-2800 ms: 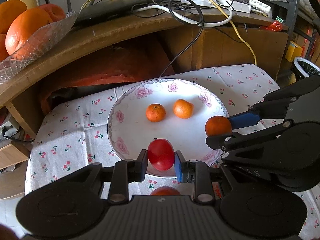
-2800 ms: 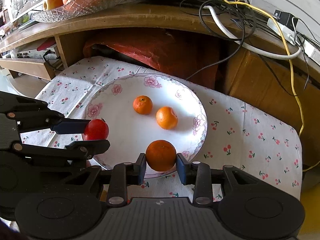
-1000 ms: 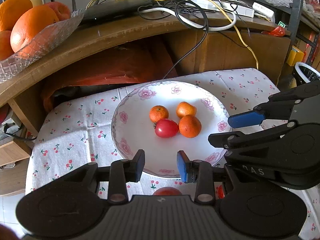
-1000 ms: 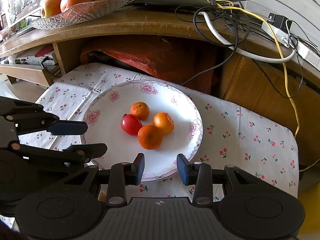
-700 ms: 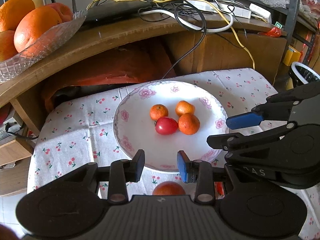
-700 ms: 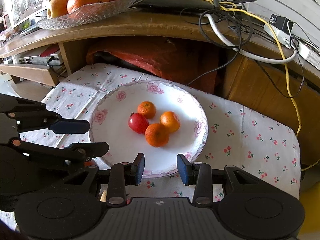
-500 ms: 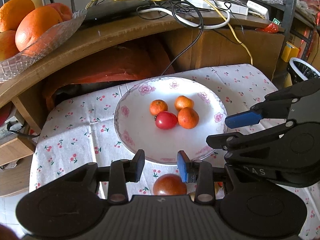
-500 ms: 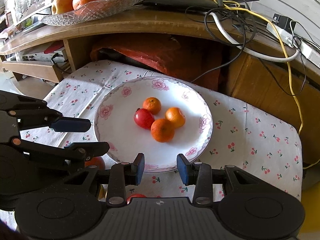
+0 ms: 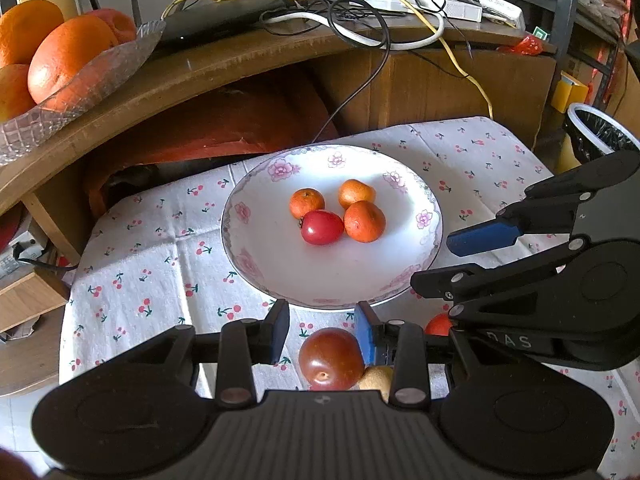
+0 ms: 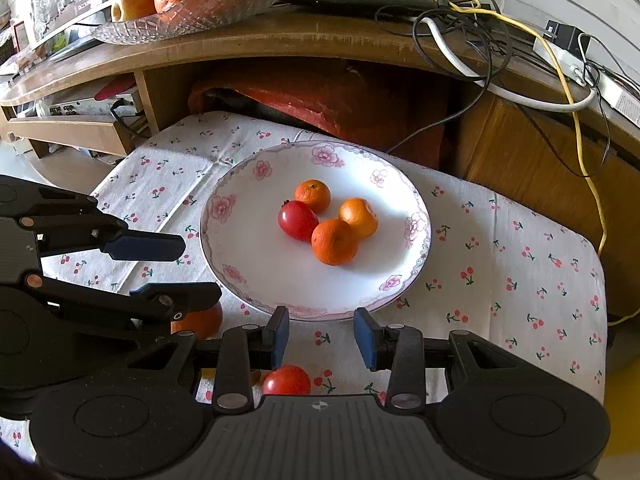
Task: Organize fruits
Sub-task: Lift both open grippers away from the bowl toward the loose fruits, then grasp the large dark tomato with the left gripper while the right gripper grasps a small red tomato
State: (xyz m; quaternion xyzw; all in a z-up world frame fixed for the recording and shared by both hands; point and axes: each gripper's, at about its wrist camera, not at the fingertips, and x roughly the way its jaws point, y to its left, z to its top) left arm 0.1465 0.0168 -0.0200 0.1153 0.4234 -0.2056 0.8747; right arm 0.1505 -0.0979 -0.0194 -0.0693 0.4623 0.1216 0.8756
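A white plate [image 9: 424,240] with pink flowers around its rim sits on a low table covered by a white cloth printed with small red cherries [image 9: 152,256]. Four fruits lie bunched together near the middle of the plate: a red tomato [image 9: 322,227], with three small mandarins touching or just beside it, one behind it [image 9: 307,203], one at the back right [image 9: 356,193], and one at its right side [image 9: 364,221].

Both handheld grippers hover at the near edge of the plate, side by side, and neither holds anything. The left gripper [image 9: 322,328] has its blue-padded fingers spread apart. A darker red tomato [image 9: 331,358] rests on the cloth just below the gap between them, close to the right finger; whether it touches is unclear. A tan fruit [image 9: 376,380] peeks out beside that tomato, mostly hidden. The right gripper [image 10: 322,334] is also released, its fingers wide apart over bare cloth. In its view another tomato [image 10: 286,380] lies on the cloth under its left finger, and a further mandarin [image 10: 198,320] sits partly hidden beneath the left gripper.

Behind the table, a curved wooden shelf [image 10: 280,36] carries a glass dish of large oranges [image 10: 188,12] and a tangle of cables [image 10: 480,32].
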